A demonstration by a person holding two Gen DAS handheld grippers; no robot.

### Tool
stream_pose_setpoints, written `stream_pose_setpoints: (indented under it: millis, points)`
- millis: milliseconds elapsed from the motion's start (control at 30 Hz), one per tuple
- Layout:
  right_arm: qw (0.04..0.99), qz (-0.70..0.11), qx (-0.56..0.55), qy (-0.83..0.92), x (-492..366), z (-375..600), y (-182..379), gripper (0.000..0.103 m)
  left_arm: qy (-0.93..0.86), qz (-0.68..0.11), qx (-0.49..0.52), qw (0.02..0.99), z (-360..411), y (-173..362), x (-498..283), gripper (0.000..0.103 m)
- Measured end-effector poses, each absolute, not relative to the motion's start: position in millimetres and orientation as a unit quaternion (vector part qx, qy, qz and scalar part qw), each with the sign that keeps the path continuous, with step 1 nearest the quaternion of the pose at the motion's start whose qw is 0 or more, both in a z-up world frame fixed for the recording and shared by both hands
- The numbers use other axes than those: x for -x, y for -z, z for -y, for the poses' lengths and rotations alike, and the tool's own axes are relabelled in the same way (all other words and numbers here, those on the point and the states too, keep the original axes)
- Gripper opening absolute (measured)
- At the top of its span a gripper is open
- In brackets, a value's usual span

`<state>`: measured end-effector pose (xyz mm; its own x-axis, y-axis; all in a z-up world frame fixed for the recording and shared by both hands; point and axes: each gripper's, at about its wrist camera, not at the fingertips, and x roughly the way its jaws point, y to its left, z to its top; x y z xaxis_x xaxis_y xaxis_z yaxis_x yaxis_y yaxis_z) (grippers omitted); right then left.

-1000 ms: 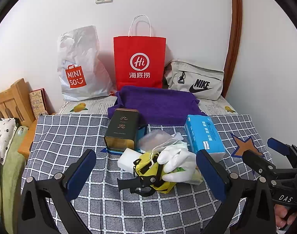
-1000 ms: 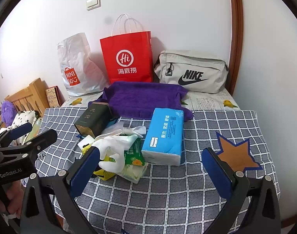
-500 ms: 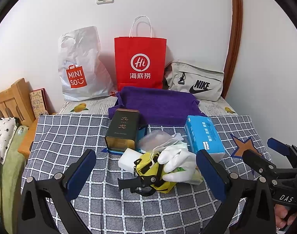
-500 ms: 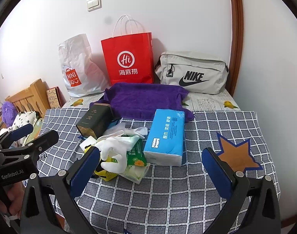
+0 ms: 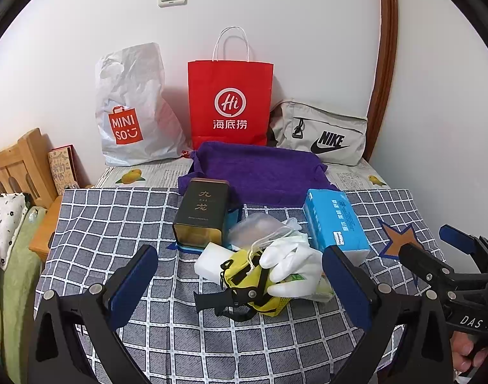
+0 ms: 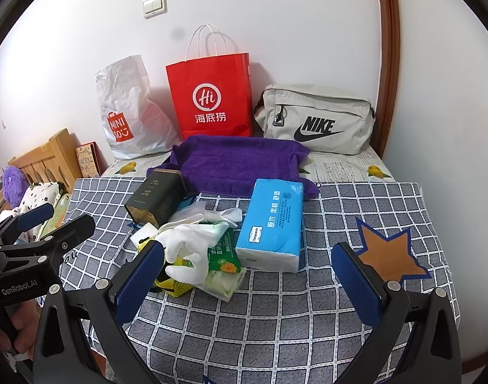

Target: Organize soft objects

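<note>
A: The left hand-held gripper [image 5: 237,284] is spread wide with nothing in it, hanging just short of the heap on the counter [image 5: 116,217]. The right hand-held gripper [image 6: 247,275] is equally wide and empty, a little to the side of it.

B: So nothing is picked yet. Where are the soft things?

A: Bunched in the middle of the checked cloth — a white glove [image 5: 292,262] draped over a yellow pouch [image 5: 244,275], a green tissue pack [image 6: 223,252] under the glove, a clear plastic bag [image 5: 260,225] behind. The blue tissue pack [image 6: 272,224] lies just beside them, touching the green one.

B: And the hard ones?

A: A dark tin [image 5: 202,214] at the back of the heap and a white block [image 5: 208,259] against the pouch. I can't tell whether the block is soft.

B: I'd take the glove first, since it lies on top.

A: Agreed — pinch it at the thick palm, not a loose finger, or it may slip. Lift straight up, because the pouch's cord could drag along with it. The purple towel [image 5: 260,172] behind looks a fair place to set it.
</note>
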<state>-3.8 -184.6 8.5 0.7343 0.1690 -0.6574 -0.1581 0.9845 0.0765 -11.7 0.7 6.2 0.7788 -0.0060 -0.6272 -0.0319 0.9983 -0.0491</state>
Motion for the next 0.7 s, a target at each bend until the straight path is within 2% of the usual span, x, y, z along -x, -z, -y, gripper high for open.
stream_pose_setpoints:
  millis: [700]
  points:
    - [0.931,-0.354,-0.008,-0.091,5.6,185.5,-7.9,0.103,-0.004,-0.332,0.024,0.943,1.3,-4.6,15.0,0.103]
